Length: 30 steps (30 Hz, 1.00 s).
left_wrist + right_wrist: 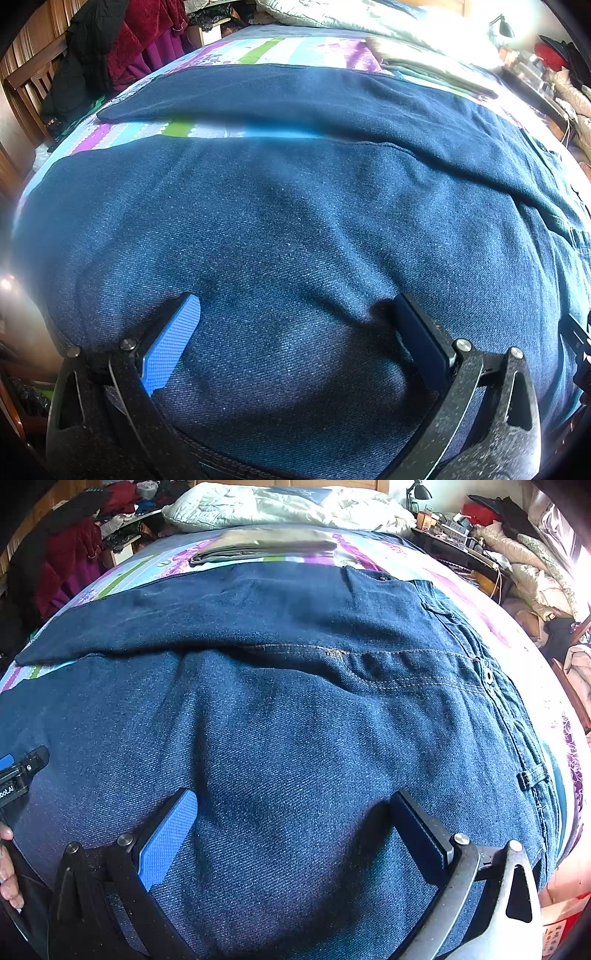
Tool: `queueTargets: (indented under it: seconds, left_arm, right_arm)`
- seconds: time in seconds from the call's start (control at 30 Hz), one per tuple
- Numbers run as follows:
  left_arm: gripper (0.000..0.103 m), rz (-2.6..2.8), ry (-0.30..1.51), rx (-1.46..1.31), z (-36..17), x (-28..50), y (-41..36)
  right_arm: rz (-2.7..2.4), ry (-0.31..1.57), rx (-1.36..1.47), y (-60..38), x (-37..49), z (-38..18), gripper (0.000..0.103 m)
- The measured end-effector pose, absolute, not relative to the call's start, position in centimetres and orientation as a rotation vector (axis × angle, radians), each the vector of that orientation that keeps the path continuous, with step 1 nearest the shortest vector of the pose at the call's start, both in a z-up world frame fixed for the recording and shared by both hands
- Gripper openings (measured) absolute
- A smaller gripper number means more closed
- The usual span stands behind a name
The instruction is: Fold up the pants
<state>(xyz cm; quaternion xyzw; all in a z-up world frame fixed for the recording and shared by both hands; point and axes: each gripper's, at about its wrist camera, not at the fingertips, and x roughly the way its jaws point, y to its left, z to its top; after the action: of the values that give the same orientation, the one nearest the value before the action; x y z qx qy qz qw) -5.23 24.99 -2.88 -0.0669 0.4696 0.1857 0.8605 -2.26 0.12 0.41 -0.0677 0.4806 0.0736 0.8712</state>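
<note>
We see the left gripper (297, 314) with its jaws spread wide, the blue pad at lower left of its frame and the dark one at lower right, both tips pressed down on the denim; nothing is pinched between them. The right gripper (295, 808) stands the same way: jaws wide apart, tips resting on the cloth, holding nothing.

The pants (295, 701) are dark blue jeans that fill most of both frames. They lie flat on the bed, the waistband with its metal button (489, 675) and a belt loop running down the right side of the right wrist frame. One leg stretches across the upper part of each frame toward the left; the nearer leg lies under the grippers.

At the left edge of the right wrist frame we can see part of the other gripper's body and a hand (9, 871) below it.

The bed sheet (255, 51) is striped in purple, green and pale blue. A folded grey-green garment (266, 544) lies on it beyond the jeans, and a pale quilt (288, 506) is bunched at the top. Red and dark clothes (140, 40) hang at upper left; a cluttered side table with a lamp (419, 493) is at upper right.
</note>
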Motion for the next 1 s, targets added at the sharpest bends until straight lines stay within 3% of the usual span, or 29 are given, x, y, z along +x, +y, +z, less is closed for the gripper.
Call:
queueTargets:
  seconds: [0.23,0.4,0.53,0.87,1.0]
  left_arm:
    - [0.103,0.384,0.983,-0.14,-2.8,-5.2,24.9]
    - [0.099,0.331,1.0,-0.199,-1.7,-5.1,26.3]
    - [0.096,0.331,0.888,-0.251,1.6,-5.1,29.8]
    - [0.097,0.501,0.66,-0.2,11.8,5.2,49.6]
    - [0.097,0.534,0.695,-0.232,12.1,12.2,58.0]
  right_arm:
    - [0.194,1.013,-0.125,-0.4,-2.3,0.6,0.103]
    - [0.176,0.945,0.049,-4.3,-1.1,3.6,0.1]
    - [0.071,0.86,0.089,-8.2,0.7,6.6,0.1]
    - [-0.106,0.8,0.222,-13.5,2.9,10.0,0.1]
    - [-0.136,0.848,0.204,-13.0,4.3,9.5,0.1]
